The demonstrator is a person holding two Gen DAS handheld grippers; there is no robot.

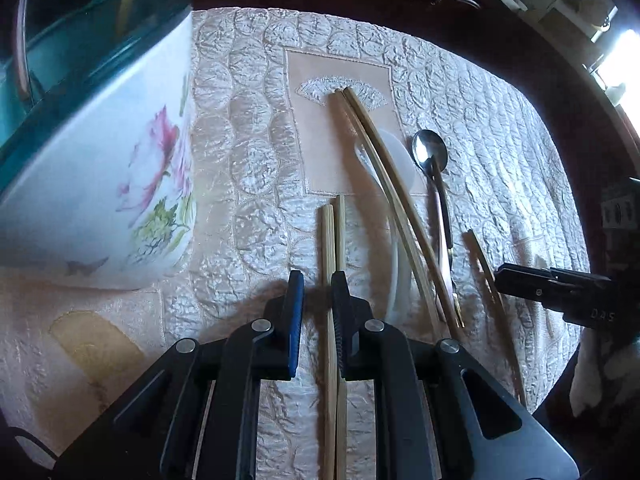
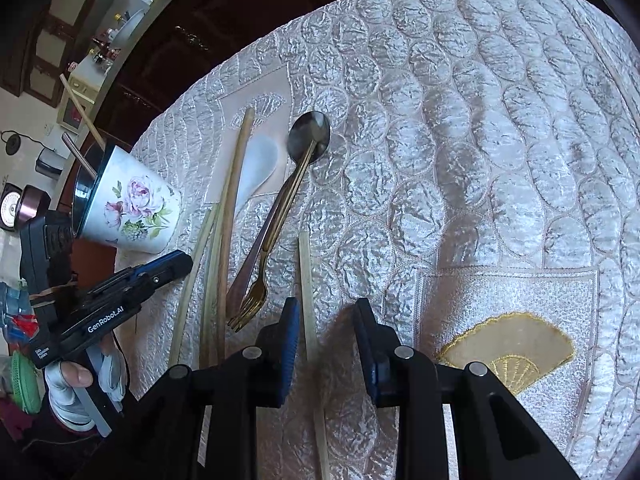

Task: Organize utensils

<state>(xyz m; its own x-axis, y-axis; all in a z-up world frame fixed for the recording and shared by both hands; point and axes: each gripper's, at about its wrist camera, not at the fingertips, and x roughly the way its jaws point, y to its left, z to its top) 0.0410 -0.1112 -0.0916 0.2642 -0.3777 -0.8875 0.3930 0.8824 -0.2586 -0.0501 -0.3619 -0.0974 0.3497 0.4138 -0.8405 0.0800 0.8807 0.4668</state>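
Chopsticks (image 1: 334, 248) between left gripper (image 1: 318, 292) jaws, pitched down; right gripper (image 2: 326, 320) jaws apart, straddling one stick.

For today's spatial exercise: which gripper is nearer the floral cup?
Left. The left gripper sits just beside the floral cup; the right gripper is beyond the fork.

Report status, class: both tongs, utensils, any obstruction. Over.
Left tongs astride two chopsticks, not clamped. Right tongs open beside single chopstick. Fork, spoon lying loose. Cup unobstructed.
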